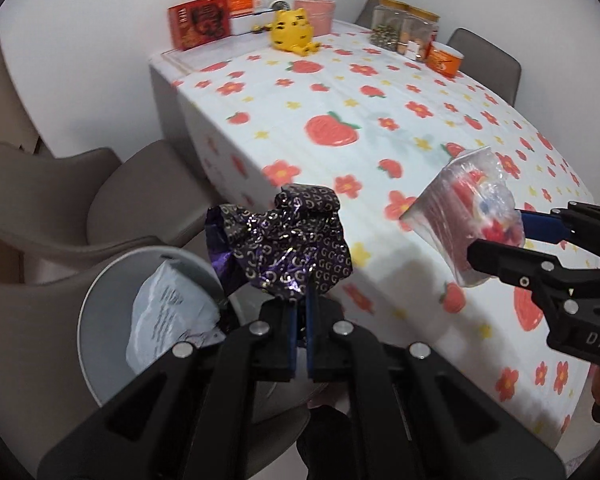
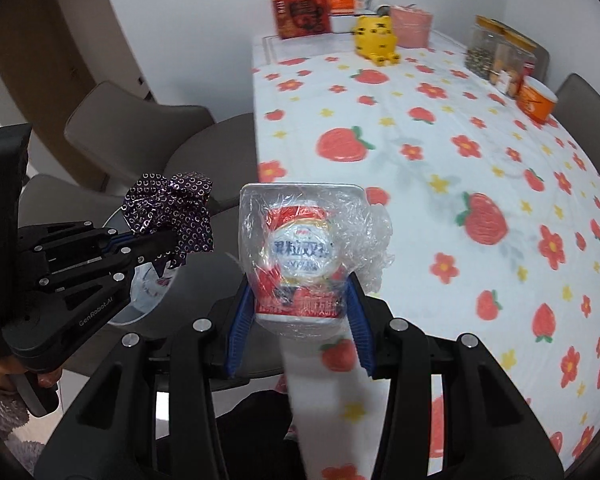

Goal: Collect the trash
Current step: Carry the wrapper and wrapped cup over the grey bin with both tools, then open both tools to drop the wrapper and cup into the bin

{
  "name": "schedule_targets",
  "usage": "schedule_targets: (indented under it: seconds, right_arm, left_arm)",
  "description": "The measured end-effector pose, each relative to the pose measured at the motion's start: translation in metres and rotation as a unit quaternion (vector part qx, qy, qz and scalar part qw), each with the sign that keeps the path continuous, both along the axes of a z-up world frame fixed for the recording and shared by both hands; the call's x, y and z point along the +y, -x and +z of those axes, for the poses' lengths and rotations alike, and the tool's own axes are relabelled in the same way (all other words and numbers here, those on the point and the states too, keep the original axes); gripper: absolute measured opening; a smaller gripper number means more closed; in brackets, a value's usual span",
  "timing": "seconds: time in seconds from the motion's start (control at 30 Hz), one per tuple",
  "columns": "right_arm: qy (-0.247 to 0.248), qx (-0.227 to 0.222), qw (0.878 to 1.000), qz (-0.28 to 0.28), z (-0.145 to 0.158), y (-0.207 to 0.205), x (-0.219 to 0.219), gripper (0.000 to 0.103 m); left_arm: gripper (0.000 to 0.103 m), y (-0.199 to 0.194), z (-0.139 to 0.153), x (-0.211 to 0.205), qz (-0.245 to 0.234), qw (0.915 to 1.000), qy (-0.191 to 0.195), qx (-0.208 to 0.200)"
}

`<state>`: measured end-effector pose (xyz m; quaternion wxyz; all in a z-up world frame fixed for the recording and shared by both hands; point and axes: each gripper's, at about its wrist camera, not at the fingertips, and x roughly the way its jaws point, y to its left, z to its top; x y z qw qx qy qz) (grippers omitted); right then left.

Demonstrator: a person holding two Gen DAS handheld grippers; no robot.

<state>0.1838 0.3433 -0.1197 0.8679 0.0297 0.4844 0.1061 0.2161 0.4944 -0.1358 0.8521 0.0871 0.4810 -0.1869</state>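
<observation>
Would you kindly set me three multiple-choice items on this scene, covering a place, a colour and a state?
1. Where does the yellow cat figure stand?
A. far end of the table
B. on a chair
C. in the bin

2. What colour is the crumpled wrapper in the left gripper?
A. green
B. purple
C. white

3. What is the right gripper doing?
A. hanging open
B. clamping a wrapped cup
C. resting on the table

Answers: 1 A, it sits by the far boxes. 2 B, purple foil with rings. 3 B, blue fingers press both cup sides.

Crumpled purple foil wrapper (image 1: pixel 284 244) hanging over grey bin (image 1: pixel 100 320) holding white paper (image 1: pixel 168 316); plastic-wrapped red cup (image 2: pixel 300 260) hovering at table edge.
</observation>
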Motion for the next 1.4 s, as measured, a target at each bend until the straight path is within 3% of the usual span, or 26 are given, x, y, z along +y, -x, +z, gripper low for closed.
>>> schedule_targets:
  seconds: [0.27,0.57,0.7,1.17,1.3,1.33,1.4]
  right_arm:
    - [-0.009,0.011,0.995,0.099,0.003,-0.008,0.115,0.042]
    - [0.000,0.022,0.992,0.122,-0.001,-0.019,0.189,0.045]
    - [0.012,0.033,0.994,0.105,-0.007,-0.019,0.199,0.056]
    - [0.028,0.029,0.998,0.038,0.000,-0.019,0.187,0.058]
    - [0.027,0.026,0.999,0.026,0.002,-0.019,0.184,0.058]
    - [0.028,0.026,0.999,0.023,0.002,-0.018,0.183,0.058]
    - [0.028,0.024,0.999,0.016,0.003,-0.015,0.181,0.058]
  left_arm:
    - [0.003,0.014,0.008,0.111,0.093,0.9956,0.000,0.012]
    - [0.004,0.011,0.012,0.177,0.103,0.9947,0.002,0.008]
    - [0.004,0.006,0.007,0.185,0.085,0.9962,0.009,0.014]
    - [0.006,0.000,-0.001,0.182,0.017,0.9997,0.010,0.017]
    - [0.008,-0.001,-0.013,0.176,-0.009,0.9992,0.001,0.039]
    - [0.012,-0.001,-0.017,0.173,-0.017,0.9988,-0.006,0.045]
    - [0.037,0.001,-0.023,0.169,-0.030,0.9980,-0.017,0.052]
